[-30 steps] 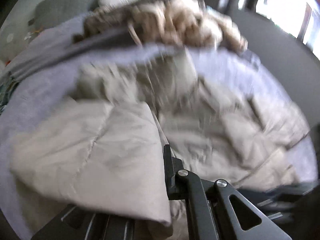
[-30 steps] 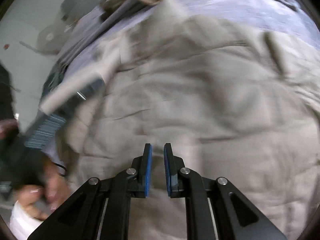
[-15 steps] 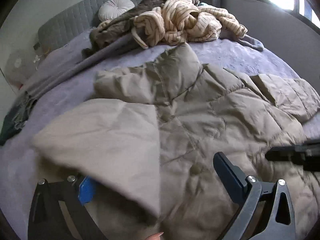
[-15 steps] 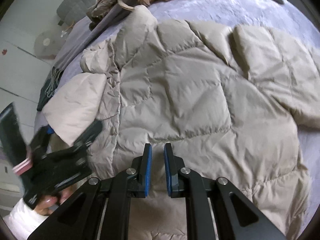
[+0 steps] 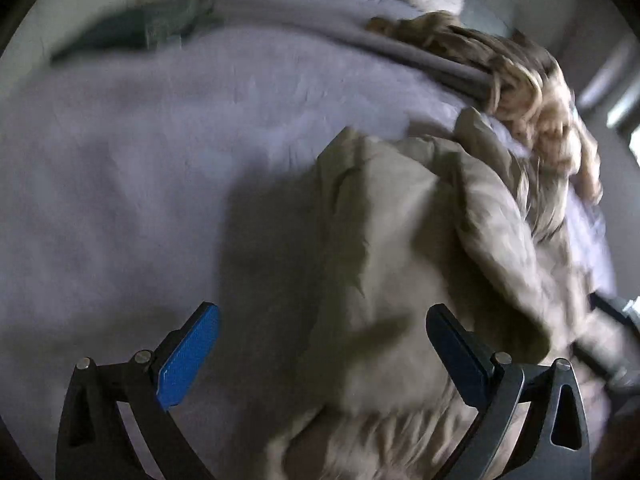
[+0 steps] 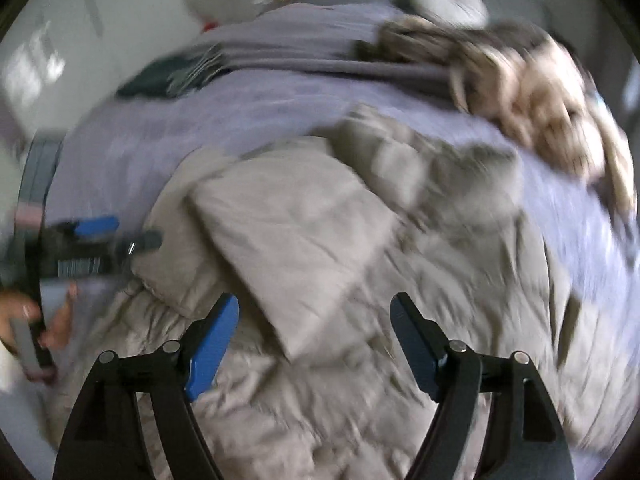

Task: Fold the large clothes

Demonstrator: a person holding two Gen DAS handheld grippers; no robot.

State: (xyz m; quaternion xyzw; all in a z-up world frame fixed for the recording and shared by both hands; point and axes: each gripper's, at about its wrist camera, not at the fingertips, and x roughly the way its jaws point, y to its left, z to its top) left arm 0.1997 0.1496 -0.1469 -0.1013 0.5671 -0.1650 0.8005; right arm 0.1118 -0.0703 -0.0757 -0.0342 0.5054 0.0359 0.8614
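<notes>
No text, brand or number can be read in either view. A barcode-like striped label on the left gripper is too blurred to make out.

The quilted coat is beige, the bed cover pale lilac. A cream, brown-striped sweater lies beyond. Both claws are black with blue pads.

Clothes heap beyond the puffer jacket: smeared, items indistinguishable.
Jacket's near hem: cut off by the edge.
</notes>
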